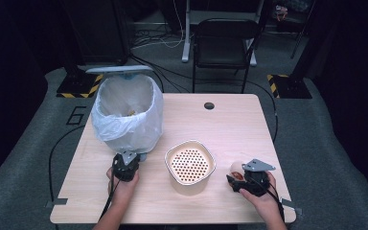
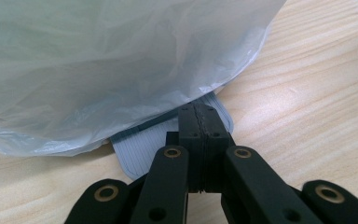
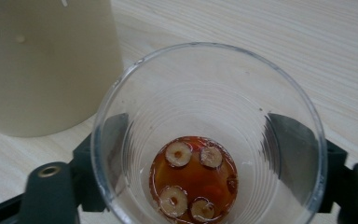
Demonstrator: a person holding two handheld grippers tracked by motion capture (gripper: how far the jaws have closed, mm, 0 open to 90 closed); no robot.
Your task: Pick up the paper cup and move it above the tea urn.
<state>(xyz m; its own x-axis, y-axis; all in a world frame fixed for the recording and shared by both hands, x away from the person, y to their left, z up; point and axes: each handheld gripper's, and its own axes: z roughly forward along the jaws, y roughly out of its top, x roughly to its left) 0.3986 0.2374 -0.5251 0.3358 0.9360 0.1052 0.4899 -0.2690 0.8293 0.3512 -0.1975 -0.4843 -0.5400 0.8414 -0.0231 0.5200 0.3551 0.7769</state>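
Note:
A clear plastic cup (image 3: 205, 93) stands on the table by the front right corner, with red-brown liquid and several round fruit slices (image 3: 193, 179) at its bottom. My right gripper (image 3: 196, 140) has a jaw on each side of the cup, and both pads (image 3: 116, 135) lie against its wall. In the high view the cup (image 1: 236, 168) sits just left of that gripper (image 1: 239, 179). My left gripper (image 2: 200, 121) is shut with its tips resting on the ribbed grey-blue pedal (image 2: 140, 149) of a bin (image 1: 127, 115) lined with a white bag.
A cream container with a perforated strainer top (image 1: 190, 165) stands mid-table, close to the left of the cup, and its wall (image 3: 42, 65) also rises in the right gripper view. The bin's lid (image 1: 120, 70) stands raised. A black chair (image 1: 223, 43) stands beyond the table (image 1: 230, 124).

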